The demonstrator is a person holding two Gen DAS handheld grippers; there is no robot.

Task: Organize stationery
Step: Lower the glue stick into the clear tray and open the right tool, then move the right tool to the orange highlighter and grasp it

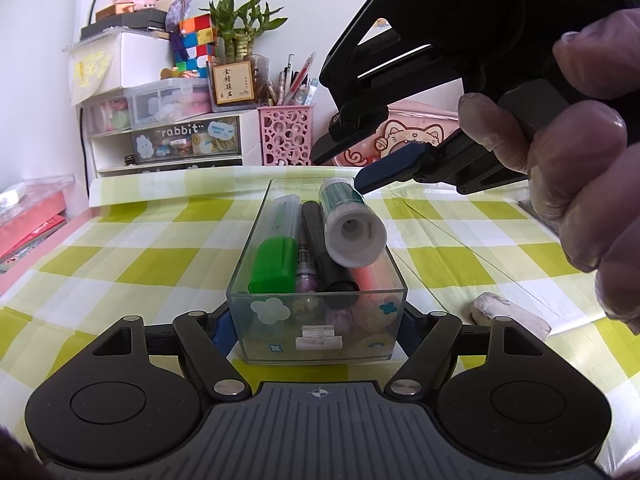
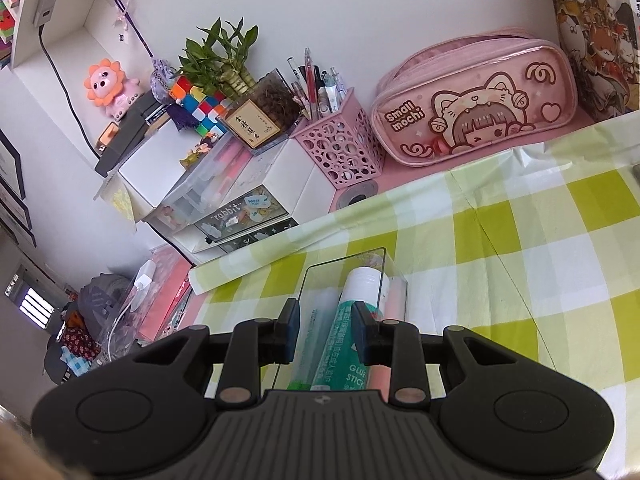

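Note:
A clear plastic box [image 1: 280,324] stands on the checked cloth. It holds a green highlighter [image 1: 276,256], a black pen [image 1: 326,248], a pink marker [image 1: 374,276] and a green-and-white glue stick [image 1: 348,220] lying tilted on top. My left gripper [image 1: 316,330] is shut on the near end of the box, one finger on each side wall. My right gripper [image 2: 326,334] is open just above the far end of the box, its fingers either side of the glue stick [image 2: 346,344], which rests in the box [image 2: 344,264].
A white eraser [image 1: 510,316] lies on the cloth right of the box. At the back stand a pink pen holder [image 2: 340,148], a pink pencil case [image 2: 476,104], white drawers [image 1: 168,140] and a bamboo plant [image 2: 224,60].

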